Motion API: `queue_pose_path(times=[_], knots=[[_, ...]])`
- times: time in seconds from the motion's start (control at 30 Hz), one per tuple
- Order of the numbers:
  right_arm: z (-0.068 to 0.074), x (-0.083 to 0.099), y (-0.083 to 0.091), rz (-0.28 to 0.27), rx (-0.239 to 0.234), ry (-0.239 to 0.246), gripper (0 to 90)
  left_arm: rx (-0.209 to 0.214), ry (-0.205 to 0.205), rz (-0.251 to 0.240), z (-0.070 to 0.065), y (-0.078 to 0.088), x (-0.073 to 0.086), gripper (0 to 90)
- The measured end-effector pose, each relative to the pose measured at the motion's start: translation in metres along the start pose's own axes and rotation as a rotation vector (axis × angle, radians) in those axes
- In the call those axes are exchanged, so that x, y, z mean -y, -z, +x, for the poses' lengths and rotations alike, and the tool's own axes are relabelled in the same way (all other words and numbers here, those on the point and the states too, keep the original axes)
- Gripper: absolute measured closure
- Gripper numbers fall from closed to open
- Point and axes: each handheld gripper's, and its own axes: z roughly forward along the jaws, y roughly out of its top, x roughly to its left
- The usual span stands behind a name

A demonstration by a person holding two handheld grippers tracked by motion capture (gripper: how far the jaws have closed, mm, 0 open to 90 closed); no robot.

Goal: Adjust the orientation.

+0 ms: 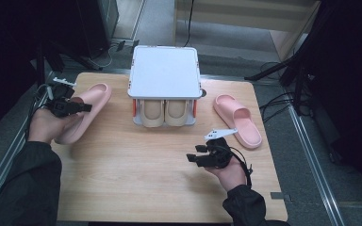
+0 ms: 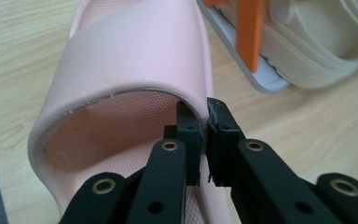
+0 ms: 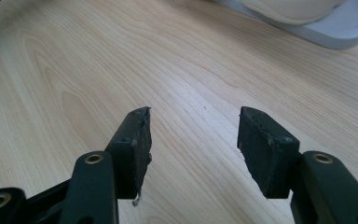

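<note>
A pink slipper [image 1: 90, 100] lies at the table's left side, and my left gripper [image 1: 87, 108] is shut on the edge of its strap. In the left gripper view the pads [image 2: 204, 126] pinch the strap's rim, one jaw inside the slipper [image 2: 135, 56] and one outside. A second pink slipper [image 1: 238, 120] lies flat on the right of the table. My right gripper [image 1: 191, 158] hovers over bare wood in front of it, open, with nothing between its fingers [image 3: 193, 135].
A white two-level shoe rack [image 1: 164, 70] with orange posts [image 2: 251, 28] stands at the back middle of the wooden table [image 1: 136, 188]. A beige pair of slippers [image 1: 164, 113] sits on its lower shelf. Dark stands and cables surround the table.
</note>
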Motion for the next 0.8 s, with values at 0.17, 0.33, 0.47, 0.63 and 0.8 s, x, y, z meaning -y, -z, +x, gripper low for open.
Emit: queue_pose_path(times=[0.17, 0.33, 0.47, 0.63, 0.8], knots=[[0.002, -0.004, -0.003, 0.002, -0.013, 0.011, 44.8, 0.020, -0.027, -0.003, -0.022, 0.013, 0.012, 84.9], [0.002, -0.009, -0.007, 0.000, -0.019, 0.015, 44.8, 0.076, -0.072, 0.018, -0.042, 0.017, 0.027, 84.8], [0.003, -0.013, -0.011, 0.004, -0.027, 0.022, 44.8, 0.104, -0.121, 0.020, -0.065, 0.017, 0.035, 84.8], [0.005, -0.017, -0.016, 0.009, -0.034, 0.032, 44.9, 0.149, -0.178, 0.026, -0.097, 0.011, 0.042, 84.7], [0.006, -0.020, -0.018, 0.010, -0.039, 0.037, 44.9, 0.188, -0.210, 0.052, -0.127, 0.001, 0.048, 84.8]])
